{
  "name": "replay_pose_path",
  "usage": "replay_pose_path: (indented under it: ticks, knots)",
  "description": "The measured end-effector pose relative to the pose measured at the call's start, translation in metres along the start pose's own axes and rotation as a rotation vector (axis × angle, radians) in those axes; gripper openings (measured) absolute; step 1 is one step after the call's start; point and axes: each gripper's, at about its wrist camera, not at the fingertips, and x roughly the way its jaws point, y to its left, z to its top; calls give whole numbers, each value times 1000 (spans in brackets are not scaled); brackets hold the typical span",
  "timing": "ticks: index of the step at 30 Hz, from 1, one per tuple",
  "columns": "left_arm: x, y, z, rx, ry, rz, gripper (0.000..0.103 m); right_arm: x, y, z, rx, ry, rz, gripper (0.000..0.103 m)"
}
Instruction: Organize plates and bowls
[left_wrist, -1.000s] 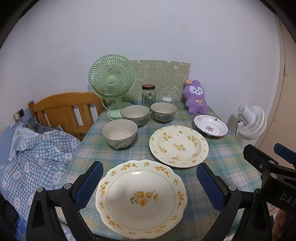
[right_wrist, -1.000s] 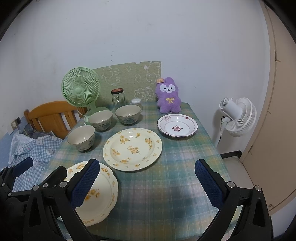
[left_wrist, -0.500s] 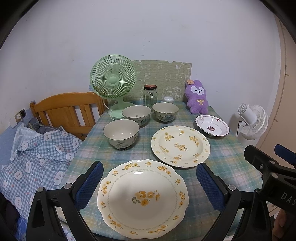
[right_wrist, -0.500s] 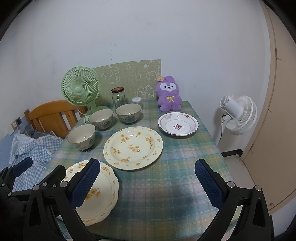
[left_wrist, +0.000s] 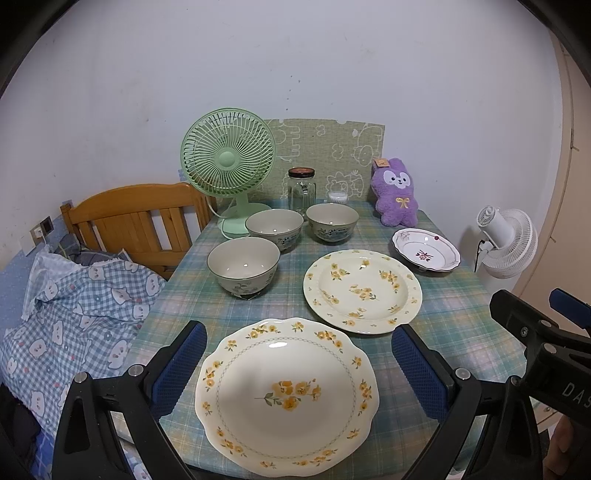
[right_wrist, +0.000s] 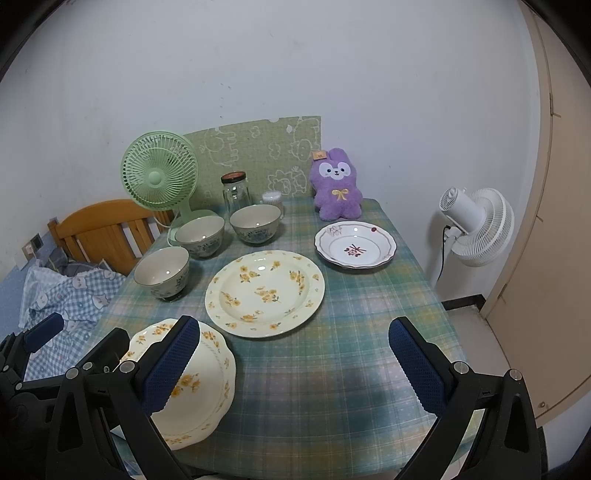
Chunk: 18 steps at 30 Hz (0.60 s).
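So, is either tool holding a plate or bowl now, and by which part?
Nothing is held. The left tool and the right tool are both open and empty.

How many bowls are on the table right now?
3. One bowl sits nearest, left of the middle plate; a second bowl is behind it by the green fan; the third bowl is before the jar. None looks hidden.

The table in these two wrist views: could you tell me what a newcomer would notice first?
Probably the big scalloped plate with yellow flowers at the near edge, between the open left gripper's fingers. Behind it lie a second yellow-flowered plate and three bowls, with a green fan and purple plush rabbit by the wall.
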Motion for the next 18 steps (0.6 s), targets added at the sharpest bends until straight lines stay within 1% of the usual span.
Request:
replay_pose_path:
  ticks: [18]
  knots:
    - [3,2,4,-1,-2,17,101,5,-8,2,13,8,2,103]
